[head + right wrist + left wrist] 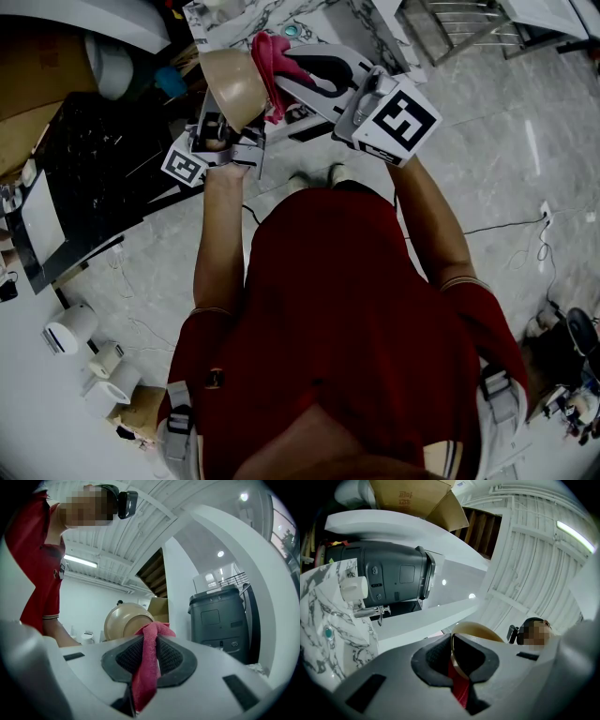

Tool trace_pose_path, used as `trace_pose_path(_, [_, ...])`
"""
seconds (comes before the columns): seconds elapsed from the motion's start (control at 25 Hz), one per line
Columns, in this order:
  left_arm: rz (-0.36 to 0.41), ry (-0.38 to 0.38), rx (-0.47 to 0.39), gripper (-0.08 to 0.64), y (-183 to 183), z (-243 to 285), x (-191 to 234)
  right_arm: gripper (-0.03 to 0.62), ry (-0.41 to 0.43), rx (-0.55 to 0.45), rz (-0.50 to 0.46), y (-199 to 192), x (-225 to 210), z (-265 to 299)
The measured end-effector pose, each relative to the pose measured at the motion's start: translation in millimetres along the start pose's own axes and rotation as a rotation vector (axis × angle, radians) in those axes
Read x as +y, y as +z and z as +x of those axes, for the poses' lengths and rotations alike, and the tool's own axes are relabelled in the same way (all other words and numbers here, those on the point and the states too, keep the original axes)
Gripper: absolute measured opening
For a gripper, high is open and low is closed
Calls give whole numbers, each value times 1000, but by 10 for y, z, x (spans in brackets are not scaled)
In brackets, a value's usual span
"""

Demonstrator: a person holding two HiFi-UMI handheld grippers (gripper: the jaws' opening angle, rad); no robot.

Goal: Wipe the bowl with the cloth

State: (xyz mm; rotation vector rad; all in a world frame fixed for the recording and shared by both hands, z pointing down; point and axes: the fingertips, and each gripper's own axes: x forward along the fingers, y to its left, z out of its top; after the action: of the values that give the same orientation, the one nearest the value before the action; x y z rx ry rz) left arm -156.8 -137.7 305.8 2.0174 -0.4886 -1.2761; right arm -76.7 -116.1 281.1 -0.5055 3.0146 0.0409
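Bowl and cloth held up, one in each gripper.

The left gripper (222, 127) has its jaws clamped on the rim of the tan bowl (234, 82), which it holds tilted in front of the person. The right gripper (286, 80) has its jaws closed on the red cloth (270, 52), which sits at the bowl's edge; contact cannot be confirmed. Beyond them are a marble-patterned table (234, 26) and a dark machine (393, 578).

Workshop (cardboard box (412, 501), metal roof (534, 555))
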Motion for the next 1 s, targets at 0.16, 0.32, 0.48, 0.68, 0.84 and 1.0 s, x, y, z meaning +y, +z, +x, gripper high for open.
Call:
trace_pose_path(0.16, [2,6,-4,23,3,-15,9,67,11,8,2,-21,31,-7])
trace_pose_path(0.32, [6,18,-9,23,14,-36,36,67,23,18,3,-50,59,-6])
trace_pose_path(0.48, [15,35,-10,23,13,-52,54,67,28,16,5,-43,84,-23])
trace_pose_path(0.68, [29,57,-2,24,18,-86,87,67,25,14,5,-38,90,-35])
trace_pose_path(0.84, [31,69,2,23,16,-104,111,67,15,9,9,-34,70,-50])
trace_pose_path(1.0, [37,79,6,23,8,-86,125,67,-5,3,7,-14,22,-84])
